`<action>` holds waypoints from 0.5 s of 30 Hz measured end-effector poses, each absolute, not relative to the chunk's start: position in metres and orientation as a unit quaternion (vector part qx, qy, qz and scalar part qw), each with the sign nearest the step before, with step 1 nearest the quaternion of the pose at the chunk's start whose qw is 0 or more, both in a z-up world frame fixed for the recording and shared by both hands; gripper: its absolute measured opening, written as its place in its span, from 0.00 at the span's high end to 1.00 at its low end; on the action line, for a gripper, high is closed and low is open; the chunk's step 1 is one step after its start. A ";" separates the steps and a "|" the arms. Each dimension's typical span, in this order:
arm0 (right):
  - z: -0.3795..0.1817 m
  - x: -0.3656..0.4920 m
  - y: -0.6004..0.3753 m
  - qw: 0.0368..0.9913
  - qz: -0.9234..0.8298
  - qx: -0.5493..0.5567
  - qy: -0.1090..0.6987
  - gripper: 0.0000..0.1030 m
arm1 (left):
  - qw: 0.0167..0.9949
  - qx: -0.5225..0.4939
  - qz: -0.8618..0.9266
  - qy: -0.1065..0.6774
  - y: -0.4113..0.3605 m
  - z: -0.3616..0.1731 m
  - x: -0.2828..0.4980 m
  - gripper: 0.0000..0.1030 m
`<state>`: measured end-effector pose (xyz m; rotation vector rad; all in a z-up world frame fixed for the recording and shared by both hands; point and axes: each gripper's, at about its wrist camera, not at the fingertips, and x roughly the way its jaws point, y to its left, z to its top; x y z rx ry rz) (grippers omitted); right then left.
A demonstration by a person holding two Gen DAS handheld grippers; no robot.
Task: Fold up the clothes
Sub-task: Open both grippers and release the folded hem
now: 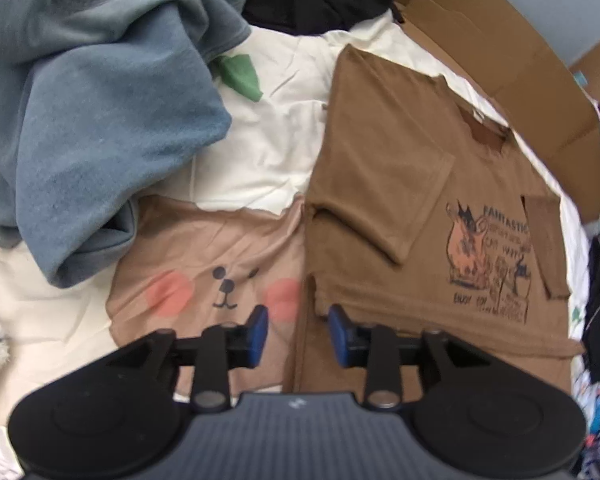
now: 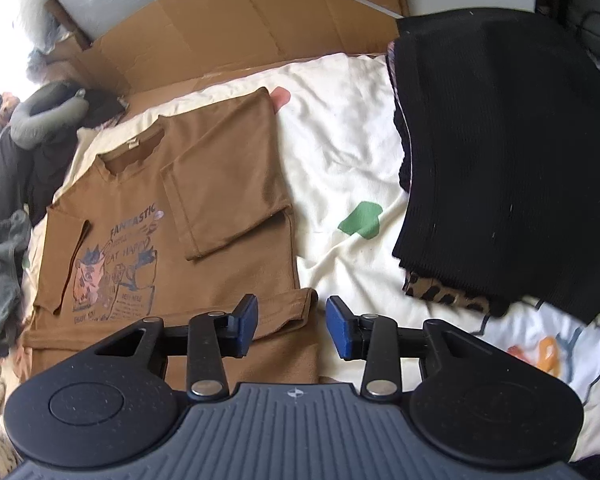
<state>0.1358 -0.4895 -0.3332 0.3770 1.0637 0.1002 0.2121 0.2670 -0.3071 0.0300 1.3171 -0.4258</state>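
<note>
A brown T-shirt (image 1: 412, 184) with a cat print lies flat on the cream bedding, one side and its sleeve folded in over the body. In the right wrist view the same brown T-shirt (image 2: 220, 184) shows its folded sleeve at the middle. My left gripper (image 1: 298, 330) hovers over the shirt's lower left edge, its blue pads apart with nothing pressed between them. My right gripper (image 2: 292, 326) stands above the shirt's lower right corner, jaws apart and empty, the hem lying just below the gap.
A blue-grey sweatshirt (image 1: 92, 112) is heaped at the left on a cream cover (image 1: 268, 148) with a bear face. Black clothes (image 2: 508, 160) are stacked at the right over a leopard-print piece (image 2: 440, 292). Flattened cardboard (image 2: 240, 28) lies behind the shirt.
</note>
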 end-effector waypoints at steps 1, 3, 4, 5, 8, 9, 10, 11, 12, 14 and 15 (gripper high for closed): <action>-0.339 0.134 -0.488 0.844 0.049 0.181 0.503 0.56 | 0.770 0.020 -0.192 0.609 0.266 -0.308 0.211 0.64; -0.350 0.131 -0.483 0.843 0.051 0.177 0.505 0.56 | 0.773 0.032 -0.188 0.605 0.262 -0.307 0.207 0.63; -0.355 0.131 -0.480 0.843 0.052 0.172 0.507 0.56 | 0.776 0.041 -0.186 0.601 0.260 -0.307 0.205 0.59; -0.361 0.130 -0.477 0.843 0.052 0.167 0.508 0.56 | 0.780 0.053 -0.184 0.595 0.257 -0.307 0.204 0.52; -0.376 0.129 -0.469 0.844 0.053 0.152 0.511 0.56 | 0.786 0.068 -0.185 0.587 0.250 -0.314 0.203 0.48; -0.381 0.127 -0.467 0.845 0.052 0.146 0.511 0.56 | 0.785 0.073 -0.187 0.586 0.248 -0.318 0.202 0.47; -0.386 0.126 -0.465 0.846 0.051 0.138 0.512 0.56 | 0.784 0.078 -0.189 0.586 0.247 -0.323 0.202 0.46; -0.390 0.125 -0.463 0.847 0.049 0.128 0.513 0.56 | 0.783 0.083 -0.192 0.585 0.245 -0.328 0.201 0.46; -0.394 0.124 -0.461 0.849 0.050 0.114 0.514 0.56 | 0.781 0.087 -0.196 0.586 0.244 -0.334 0.199 0.46; -0.401 0.122 -0.458 0.851 0.051 0.090 0.515 0.56 | 0.781 0.105 -0.205 0.581 0.242 -0.345 0.195 0.47; -0.403 0.122 -0.458 0.853 0.053 0.088 0.511 0.56 | 0.784 0.119 -0.205 0.574 0.241 -0.349 0.193 0.47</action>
